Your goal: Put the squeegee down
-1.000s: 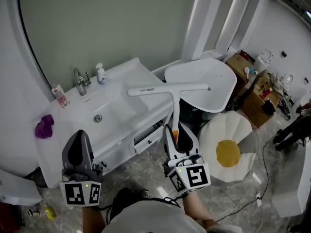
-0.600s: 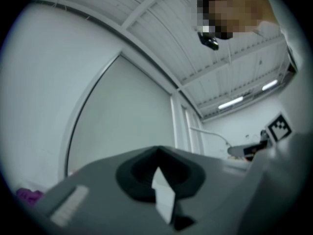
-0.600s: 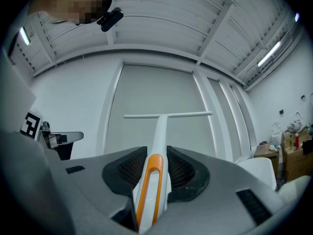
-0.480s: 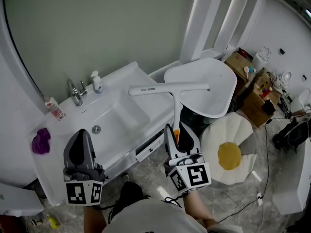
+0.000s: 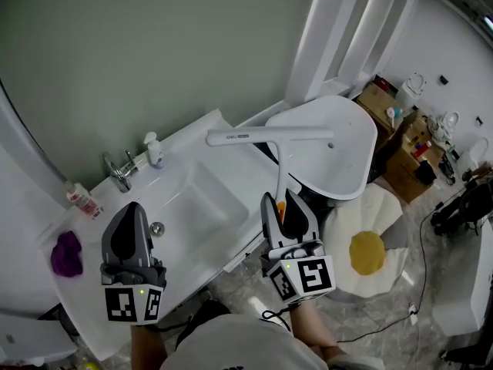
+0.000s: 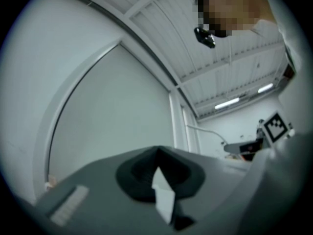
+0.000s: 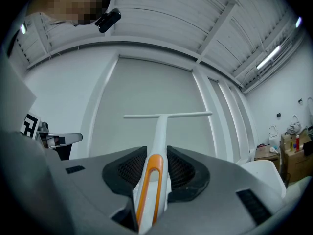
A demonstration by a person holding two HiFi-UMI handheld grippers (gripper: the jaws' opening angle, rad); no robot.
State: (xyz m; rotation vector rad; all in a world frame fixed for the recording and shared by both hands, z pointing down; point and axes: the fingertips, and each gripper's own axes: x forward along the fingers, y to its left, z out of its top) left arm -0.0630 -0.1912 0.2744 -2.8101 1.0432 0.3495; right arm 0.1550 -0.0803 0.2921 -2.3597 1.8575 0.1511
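Observation:
The squeegee [image 5: 271, 136] is white and T-shaped, with an orange inlay in its handle. My right gripper [image 5: 283, 205] is shut on the handle and holds the blade level in the air, above the right end of the white vanity [image 5: 202, 206] and near the grey wall. In the right gripper view the handle [image 7: 159, 131] runs out between the pads of the right gripper [image 7: 156, 153] to the blade. My left gripper [image 5: 131, 213] hovers over the counter left of the basin. The left gripper [image 6: 157, 155] has its jaws together and holds nothing.
On the vanity stand a faucet [image 5: 119, 173], a soap bottle [image 5: 154, 149], a small bottle [image 5: 80, 199] and a purple cloth [image 5: 65, 253]. A white rounded seat [image 5: 335, 141] and an egg-shaped cushion [image 5: 367, 241] lie to the right, with cardboard boxes [image 5: 397, 126] behind.
Both grippers have moved forward toward the wall. The vanity has slid down the picture, so the left gripper is now over the counter. The squeegee stays gripped.

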